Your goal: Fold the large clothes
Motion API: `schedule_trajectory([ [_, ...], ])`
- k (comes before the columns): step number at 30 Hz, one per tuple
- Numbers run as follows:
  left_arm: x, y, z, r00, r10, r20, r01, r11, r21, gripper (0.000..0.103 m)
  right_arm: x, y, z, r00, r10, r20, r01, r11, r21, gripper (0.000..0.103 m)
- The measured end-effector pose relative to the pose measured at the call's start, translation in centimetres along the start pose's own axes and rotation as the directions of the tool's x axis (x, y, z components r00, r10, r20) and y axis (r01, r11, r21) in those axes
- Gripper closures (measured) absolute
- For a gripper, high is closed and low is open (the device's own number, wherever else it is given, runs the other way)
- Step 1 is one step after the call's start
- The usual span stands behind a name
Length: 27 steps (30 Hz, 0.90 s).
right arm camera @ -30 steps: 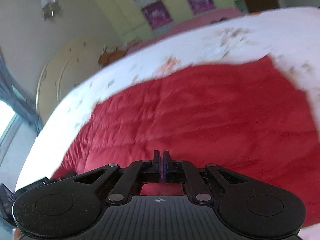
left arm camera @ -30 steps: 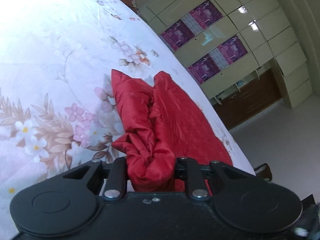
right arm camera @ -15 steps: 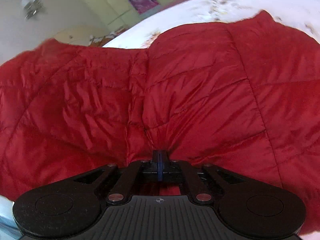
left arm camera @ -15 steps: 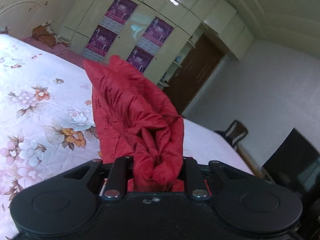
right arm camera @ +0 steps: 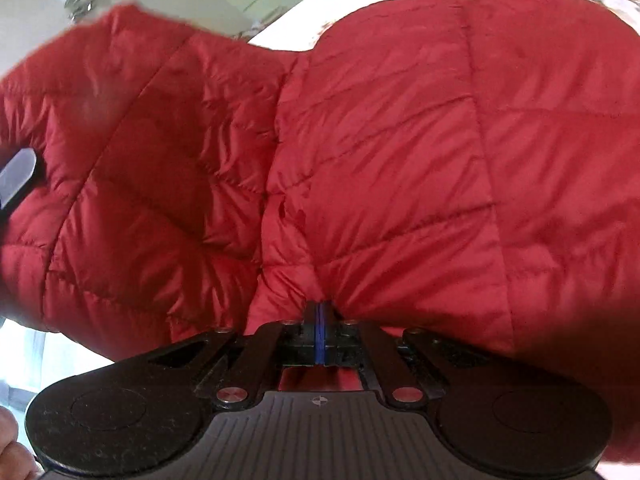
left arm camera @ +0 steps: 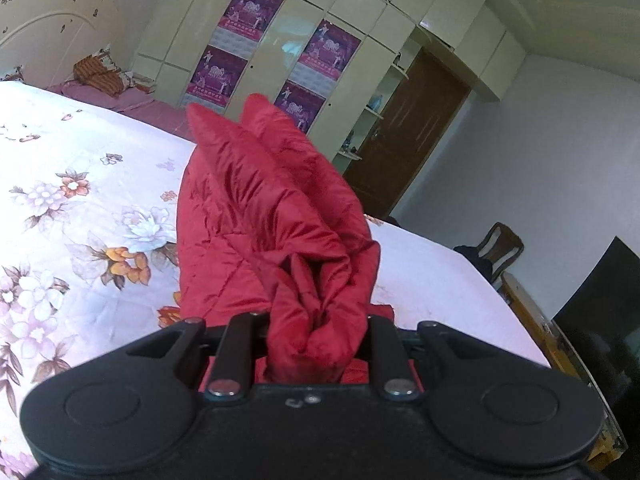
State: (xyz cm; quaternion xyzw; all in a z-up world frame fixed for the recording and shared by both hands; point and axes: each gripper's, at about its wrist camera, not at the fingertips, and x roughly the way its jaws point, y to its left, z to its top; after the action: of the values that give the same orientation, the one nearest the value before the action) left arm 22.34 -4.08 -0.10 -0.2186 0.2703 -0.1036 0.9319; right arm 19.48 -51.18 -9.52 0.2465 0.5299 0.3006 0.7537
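A red quilted padded garment (left arm camera: 264,216) is held up above a bed with a white floral sheet (left arm camera: 72,208). My left gripper (left arm camera: 316,332) is shut on a thick bunched fold of the garment, which rises in front of it and hides the fingertips. In the right wrist view the same red garment (right arm camera: 380,152) fills most of the frame. My right gripper (right arm camera: 320,312) is shut on a pinch of its fabric at the edge. Its jaws are pressed together with only a thin blue line between them.
The bed's far edge (left arm camera: 460,248) runs to the right. Beyond it are a chair (left arm camera: 496,246), a dark screen (left arm camera: 600,300), a brown door (left arm camera: 408,136) and cream wardrobes with purple posters (left arm camera: 256,48). Pillows lie by the headboard (left arm camera: 100,74).
Both grippers have risen, lifting the red garment off the bed. The left view has tilted up from the sheet to the room. In the right view the garment went from flat to hanging close.
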Motion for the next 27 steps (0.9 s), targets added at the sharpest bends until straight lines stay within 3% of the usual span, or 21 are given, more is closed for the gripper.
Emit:
schedule_trajectory([
  [5, 1.2, -2.1, -0.6, 0.999, -0.011, -0.042, 0.013, 0.999, 0.046, 0.085, -5.4, -1.1, 0.0, 0.988, 0.009, 0.154, -0.014, 0.999, 0.031, 0.103],
  [12, 5.2, -5.8, -2.2, 0.987, -0.073, -0.143, 0.088, 0.991, 0.101, 0.085, -12.3, -5.0, 0.4, 0.944, -0.106, 0.311, 0.066, 0.988, 0.137, 0.103],
  [13, 6.3, -6.3, -2.7, 0.979, -0.084, -0.186, 0.106, 0.988, 0.113, 0.085, -13.0, -5.5, 0.2, 0.939, -0.119, 0.324, 0.072, 0.985, 0.154, 0.103],
  [16, 10.5, -7.4, -5.1, 0.922, -0.104, -0.373, 0.169, 0.975, 0.146, 0.081, -15.0, -6.9, -0.8, 0.921, -0.160, 0.356, 0.093, 0.976, 0.198, 0.103],
  [19, 12.2, -7.8, -6.8, 0.901, -0.135, -0.413, 0.195, 0.975, 0.108, 0.062, -16.5, -8.1, -1.4, 0.904, -0.196, 0.381, 0.105, 0.964, 0.245, 0.103],
  [20, 12.4, -7.9, -6.9, 0.897, -0.152, -0.415, 0.204, 0.975, 0.084, 0.043, -17.2, -8.3, -1.5, 0.897, -0.216, 0.385, 0.120, 0.959, 0.257, 0.102],
  [21, 12.5, -7.9, -7.0, 0.889, -0.193, -0.416, 0.232, 0.972, 0.045, 0.019, -17.8, -8.5, -1.5, 0.889, -0.245, 0.387, 0.148, 0.953, 0.264, 0.095],
  [22, 12.5, -7.9, -7.0, 0.875, -0.246, -0.418, 0.268, 0.963, -0.006, 0.012, -18.4, -8.5, -1.5, 0.875, -0.272, 0.401, 0.176, 0.950, 0.259, 0.049],
  [23, 12.6, -7.9, -7.0, 0.867, -0.270, -0.418, 0.286, 0.958, -0.027, 0.011, -19.1, -8.3, -1.7, 0.857, -0.268, 0.441, 0.173, 0.954, 0.244, 0.019],
  [25, 12.3, -8.2, -6.4, 0.853, -0.289, -0.434, 0.301, 0.953, -0.043, 0.017, -20.6, -8.4, -1.0, 0.858, -0.210, 0.469, 0.130, 0.972, 0.197, 0.020],
  [26, 11.6, -8.1, -5.9, 0.847, -0.329, -0.418, 0.336, 0.940, -0.059, 0.031, -20.8, -8.1, -0.6, 0.863, -0.186, 0.470, 0.113, 0.977, 0.180, 0.020],
  [27, 10.7, -7.9, -5.4, 0.846, -0.367, -0.386, 0.370, 0.926, -0.070, 0.038, -21.0, -8.0, -0.2, 0.866, -0.161, 0.474, 0.094, 0.982, 0.162, 0.023],
])
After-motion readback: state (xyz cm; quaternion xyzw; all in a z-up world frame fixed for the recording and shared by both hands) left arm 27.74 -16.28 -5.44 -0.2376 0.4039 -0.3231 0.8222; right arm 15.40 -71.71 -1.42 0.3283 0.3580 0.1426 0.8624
